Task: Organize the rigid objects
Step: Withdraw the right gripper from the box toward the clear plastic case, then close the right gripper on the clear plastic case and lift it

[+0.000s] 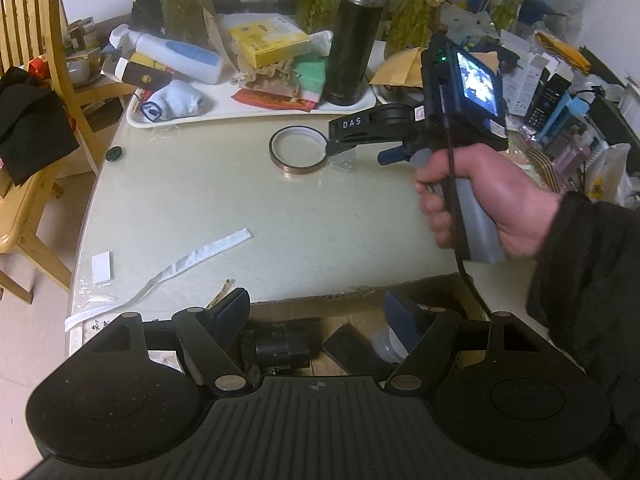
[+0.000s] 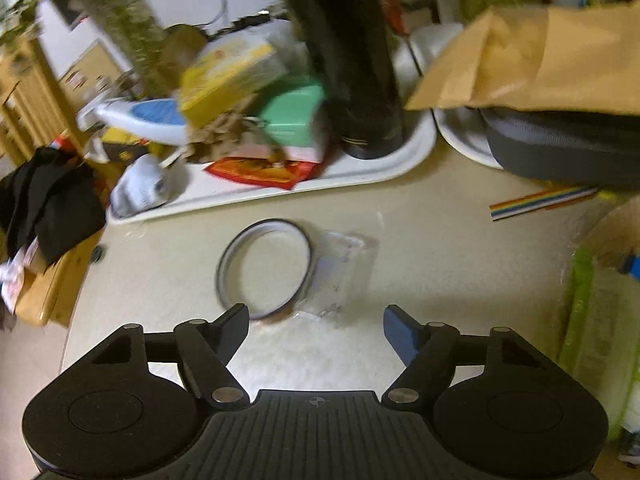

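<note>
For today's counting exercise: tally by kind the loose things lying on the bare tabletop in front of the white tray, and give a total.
Tape roll: 1
Clear plastic bag: 1
White paper strip: 1
White card: 1
Black disc: 1
Total: 5

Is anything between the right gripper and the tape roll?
Nothing visible. The right gripper is open just short of the tape roll, with bare table between. A clear plastic bag lies against the roll's right side.
</note>
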{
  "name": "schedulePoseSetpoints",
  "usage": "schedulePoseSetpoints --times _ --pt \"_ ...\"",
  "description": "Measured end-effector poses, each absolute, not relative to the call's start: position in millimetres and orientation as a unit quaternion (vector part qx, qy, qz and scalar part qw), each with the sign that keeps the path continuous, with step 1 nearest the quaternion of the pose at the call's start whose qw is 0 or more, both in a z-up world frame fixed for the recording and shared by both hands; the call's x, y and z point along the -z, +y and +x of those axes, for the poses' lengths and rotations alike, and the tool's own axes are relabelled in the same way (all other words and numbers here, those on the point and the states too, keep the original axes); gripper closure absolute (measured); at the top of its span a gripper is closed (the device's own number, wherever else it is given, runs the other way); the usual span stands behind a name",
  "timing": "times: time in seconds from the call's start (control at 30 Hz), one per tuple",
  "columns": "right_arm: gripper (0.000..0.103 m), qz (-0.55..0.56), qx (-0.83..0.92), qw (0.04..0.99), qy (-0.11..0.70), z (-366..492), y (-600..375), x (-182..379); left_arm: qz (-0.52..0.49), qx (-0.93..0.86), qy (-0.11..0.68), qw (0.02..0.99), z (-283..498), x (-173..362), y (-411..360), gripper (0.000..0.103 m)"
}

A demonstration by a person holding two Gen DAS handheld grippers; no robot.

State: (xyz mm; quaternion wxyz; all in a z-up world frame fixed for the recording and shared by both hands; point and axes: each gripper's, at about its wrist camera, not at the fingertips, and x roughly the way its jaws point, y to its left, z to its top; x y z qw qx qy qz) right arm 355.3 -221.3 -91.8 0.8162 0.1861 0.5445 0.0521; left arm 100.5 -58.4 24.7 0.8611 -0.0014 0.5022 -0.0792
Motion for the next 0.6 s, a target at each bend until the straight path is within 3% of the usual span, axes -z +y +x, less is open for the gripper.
schedulePoseSetpoints --times 0.33,0.6 --pt "0.039 0.247 -0.021 0.801 0.544 378 -233 119 -0.009 0.08 0.505 0.86 101 -25 -51 0.029" --pt "0.067 0.222 -0.02 0.807 0.546 381 -222 120 -0.01 0.079 0.507 0.858 101 -25 -50 0.029"
